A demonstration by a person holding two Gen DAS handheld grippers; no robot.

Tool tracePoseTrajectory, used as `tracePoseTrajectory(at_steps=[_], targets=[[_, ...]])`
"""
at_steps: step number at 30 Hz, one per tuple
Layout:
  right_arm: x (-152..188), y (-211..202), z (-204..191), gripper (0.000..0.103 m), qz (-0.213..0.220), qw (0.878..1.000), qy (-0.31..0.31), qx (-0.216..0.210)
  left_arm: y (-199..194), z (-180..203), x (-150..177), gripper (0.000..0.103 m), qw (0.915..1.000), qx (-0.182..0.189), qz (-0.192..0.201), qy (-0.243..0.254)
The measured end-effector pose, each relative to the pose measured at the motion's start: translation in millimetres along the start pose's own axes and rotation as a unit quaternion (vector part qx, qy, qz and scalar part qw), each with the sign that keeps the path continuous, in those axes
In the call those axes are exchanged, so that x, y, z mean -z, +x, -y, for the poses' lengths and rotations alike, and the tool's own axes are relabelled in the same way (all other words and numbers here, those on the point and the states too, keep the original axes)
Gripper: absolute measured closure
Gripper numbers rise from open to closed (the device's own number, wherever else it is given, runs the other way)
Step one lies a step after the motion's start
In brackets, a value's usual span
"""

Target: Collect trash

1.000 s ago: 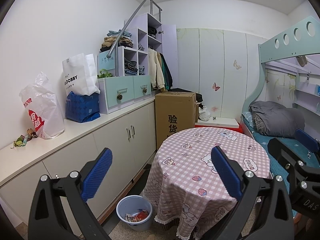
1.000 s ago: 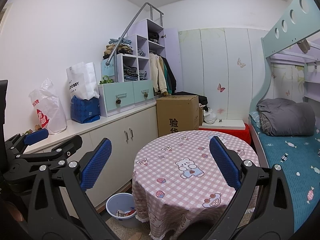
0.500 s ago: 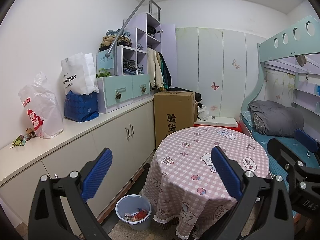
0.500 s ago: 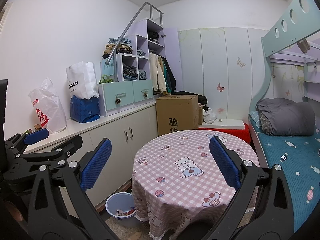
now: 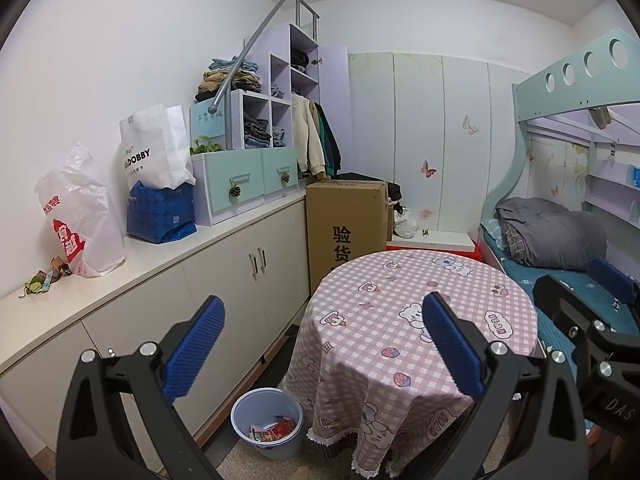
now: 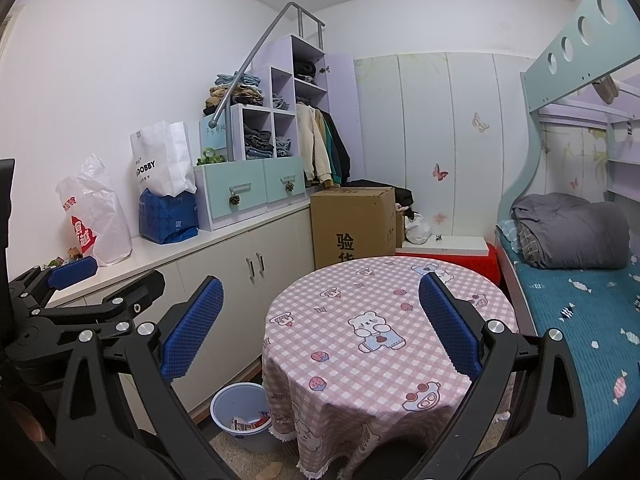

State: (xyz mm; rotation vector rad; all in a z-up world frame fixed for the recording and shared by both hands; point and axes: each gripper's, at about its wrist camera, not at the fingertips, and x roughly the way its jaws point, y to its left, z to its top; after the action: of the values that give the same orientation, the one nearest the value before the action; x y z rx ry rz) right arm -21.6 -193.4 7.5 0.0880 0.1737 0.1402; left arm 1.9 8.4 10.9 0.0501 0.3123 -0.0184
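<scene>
Blue-padded, both the left hand-held gripper (image 5: pixel 320 340) and the right hand-held gripper (image 6: pixel 320 320) are spread wide and hold nothing. Small scraps of trash (image 5: pixel 42 280) lie far left on the counter (image 5: pixel 160 256), nearer the left one.

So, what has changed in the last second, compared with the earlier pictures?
Almost nothing. Both cameras drifted slightly. The left gripper and right gripper stay open and empty. The blue bin, with wrappers inside, and the round table stayed in place.
</scene>
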Motion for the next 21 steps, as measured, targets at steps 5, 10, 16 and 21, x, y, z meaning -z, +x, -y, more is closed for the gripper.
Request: tracePoseTrajectory(at_steps=[5,10,16,21], targets=[[1.1,1.1,1.3,0.007,-0.001,1.0,0.0,0.0,1.5,-1.4,1.8,0.006,1.0,0.002,-0.002,-0.003],[2.6,1.0,3.7,0.007,-0.002,1.0,0.001,0.0,3.4,-2.4,2.5,0.006,1.0,0.003,-0.006,-0.004],[5.3,0.7,8.3,0.007,-0.004,1.0,0.005,0.001,4.1,-0.7,3.8,0.006,1.0,0.004,-0.007,-0.002],[3.9,1.1,10.5,0.007,-0.004,1.0,0.006,0.002,5.4,1.2,3.6,0.006,1.0,0.005,-0.007,0.0]])
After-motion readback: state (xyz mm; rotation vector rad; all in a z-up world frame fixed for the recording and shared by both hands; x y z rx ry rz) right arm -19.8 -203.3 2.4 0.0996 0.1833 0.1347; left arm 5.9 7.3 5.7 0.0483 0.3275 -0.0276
